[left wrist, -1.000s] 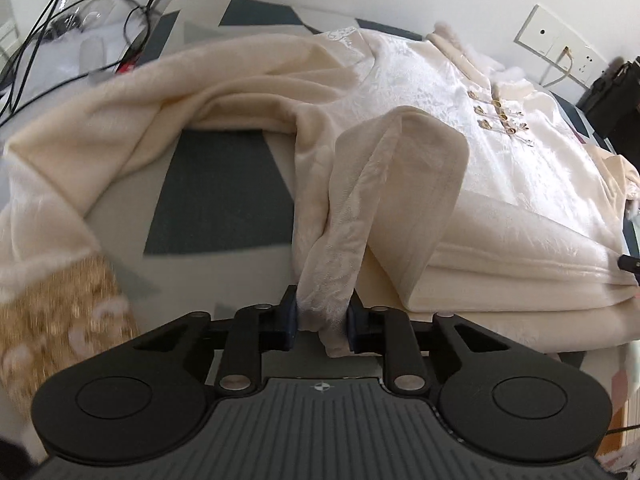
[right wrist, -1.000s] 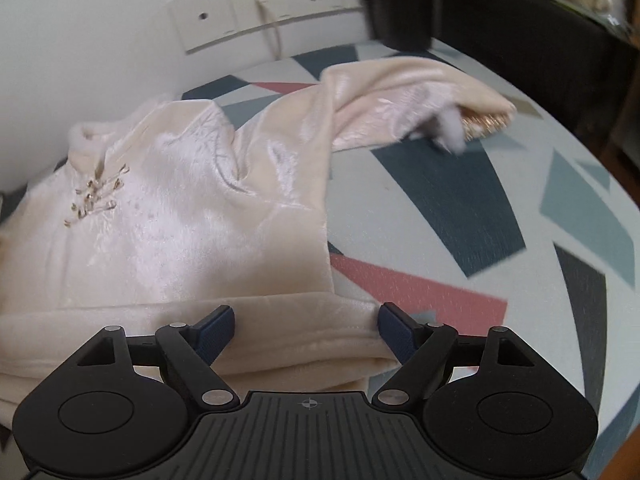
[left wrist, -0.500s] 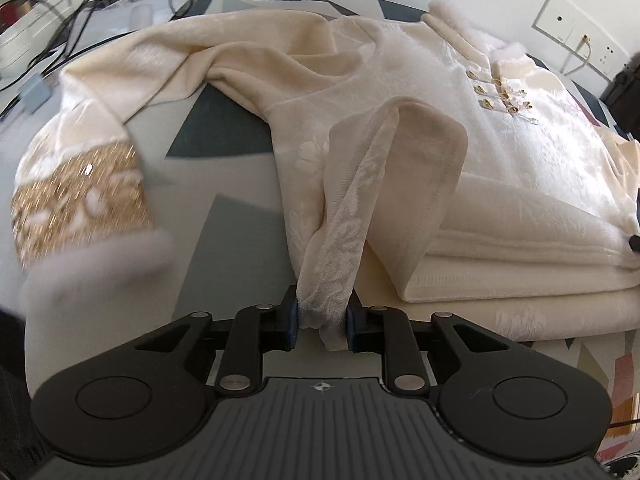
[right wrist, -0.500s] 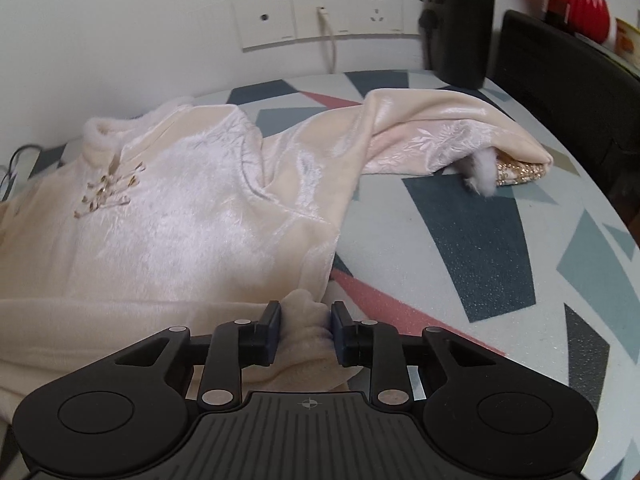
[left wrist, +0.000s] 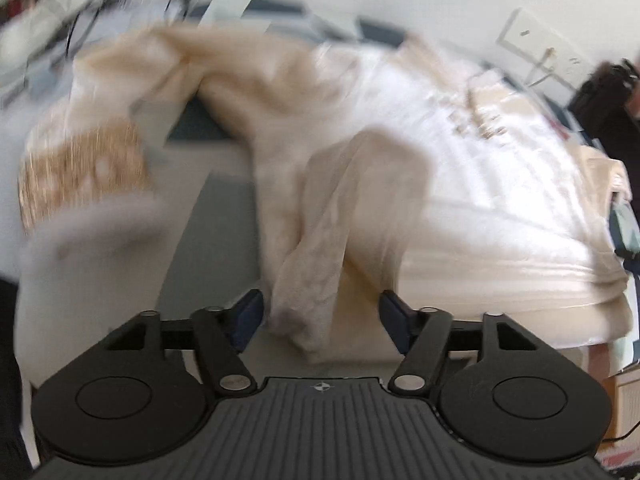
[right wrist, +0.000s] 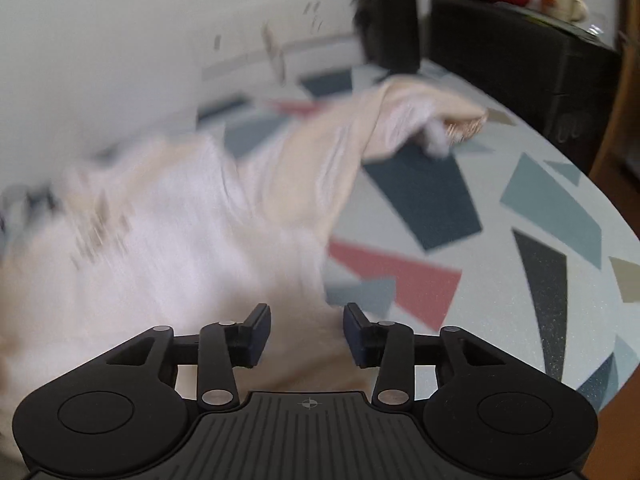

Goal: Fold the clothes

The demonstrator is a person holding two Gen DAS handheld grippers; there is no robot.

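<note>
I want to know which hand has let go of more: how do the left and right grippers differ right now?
The left gripper stands wider than the right gripper. A hanging fold of the cream garment sits loosely between the left gripper's pads, touching neither; the right gripper has the garment's edge lying in its narrower gap, also unpressed. Both have just been opening, and neither clamps the cloth.

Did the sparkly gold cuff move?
Yes. In the left view the gold cuff slid up and right, closer to the dark triangle on the tabletop.
</note>
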